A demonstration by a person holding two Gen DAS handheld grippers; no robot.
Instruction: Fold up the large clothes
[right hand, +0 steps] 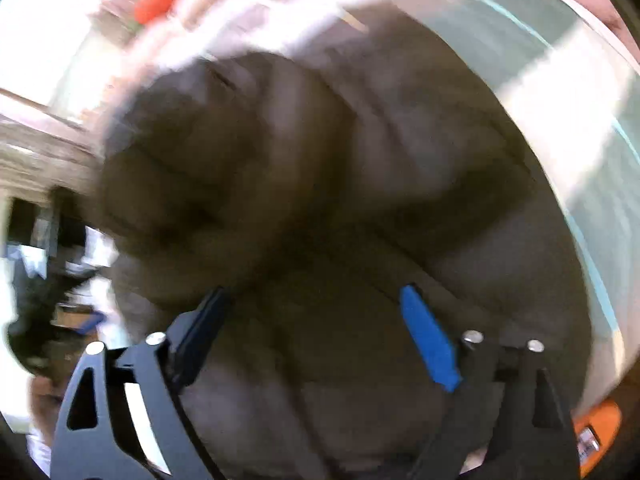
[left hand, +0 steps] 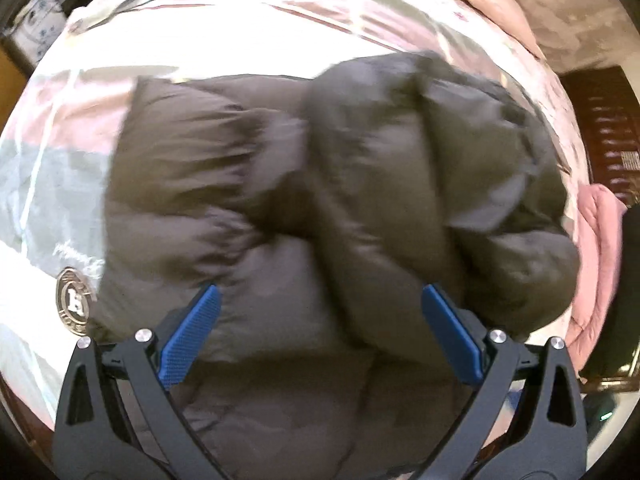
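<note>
Lying on the bed (left hand: 80,184), the jacket (left hand: 248,184) looks partly folded, one bulky side flopped across its middle. Left gripper (left hand: 320,300) and right gripper (right hand: 316,300) hang spread wide above it, holding nothing. More folds left, I reckon.

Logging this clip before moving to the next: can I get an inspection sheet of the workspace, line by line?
Surface: bed covered by a sheet with pale pink, white and grey-green bands; a round badge print at its left.
Job's things: dark puffer jacket lying on the bed, one part already folded over onto the body.
Clutter: pink quilt bunched at the bed's right edge; orange item, too blurred to identify.
Grippers: left gripper open above the jacket, holding nothing; right gripper open above the jacket, holding nothing.
Cables: nothing seen.
Surroundings: dark wooden furniture beside the bed; right wrist view heavily motion-blurred.
</note>
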